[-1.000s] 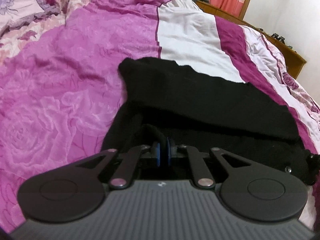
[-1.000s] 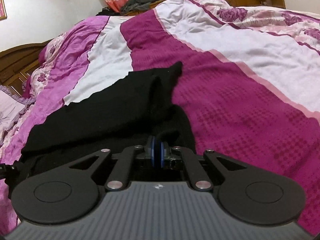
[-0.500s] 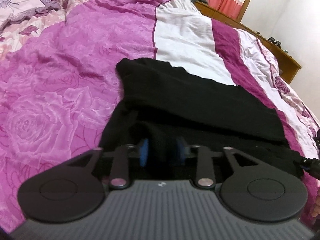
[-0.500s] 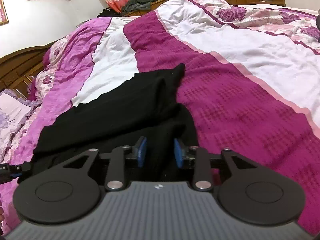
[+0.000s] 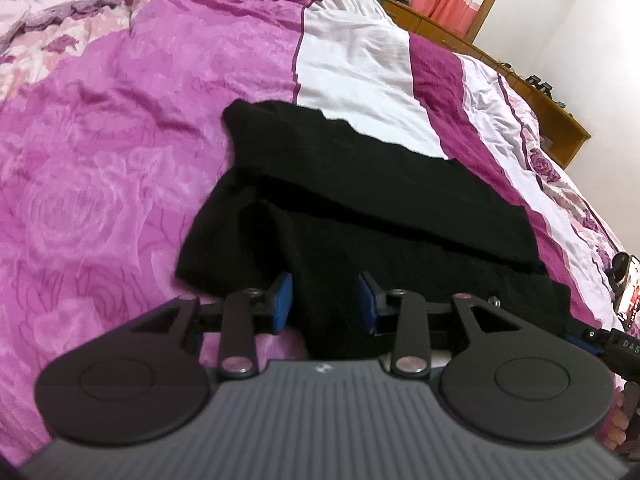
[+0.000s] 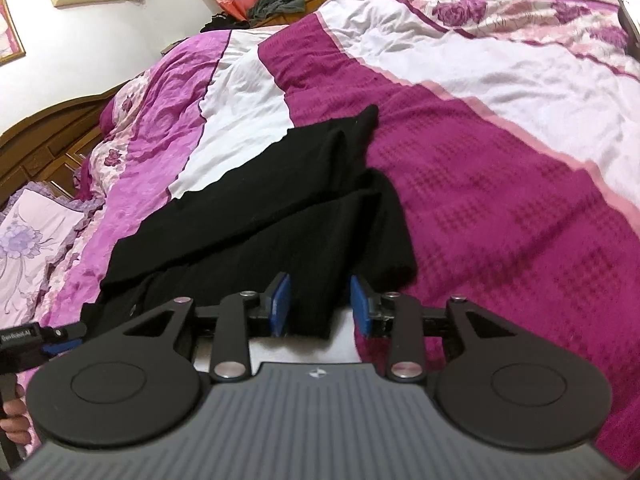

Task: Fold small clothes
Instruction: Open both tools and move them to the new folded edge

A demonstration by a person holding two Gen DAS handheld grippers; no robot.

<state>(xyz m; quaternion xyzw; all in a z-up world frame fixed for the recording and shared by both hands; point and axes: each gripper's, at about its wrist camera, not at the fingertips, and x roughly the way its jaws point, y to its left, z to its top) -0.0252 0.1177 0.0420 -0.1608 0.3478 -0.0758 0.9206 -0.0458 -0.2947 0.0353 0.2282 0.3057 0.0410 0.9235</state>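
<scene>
Black knitted fabric, a soft dark garment (image 5: 360, 200), lay doubled over on the bed's quilted cover of magenta, white and rose-print panels (image 5: 100, 152), straddling the white stripe and the deep magenta band. An upper layer lay across the lower one, apparently so the piece would halve in width. The left claw (image 5: 325, 300) hung at the garment's near edge with its blue pads (image 5: 282, 300) spread wide, a tongue of the knit lying loose between them, unpinched. The right claw (image 6: 320, 306) sat at the same near edge, toward the garment's other end, likewise spread, with a strip of cloth beside its inner pad (image 6: 280, 304). Both seemed placed at matching corners, so that one hem could be handled evenly. Behind the garment, beyond the quilt, rose a wooden headboard (image 6: 44, 136).
</scene>
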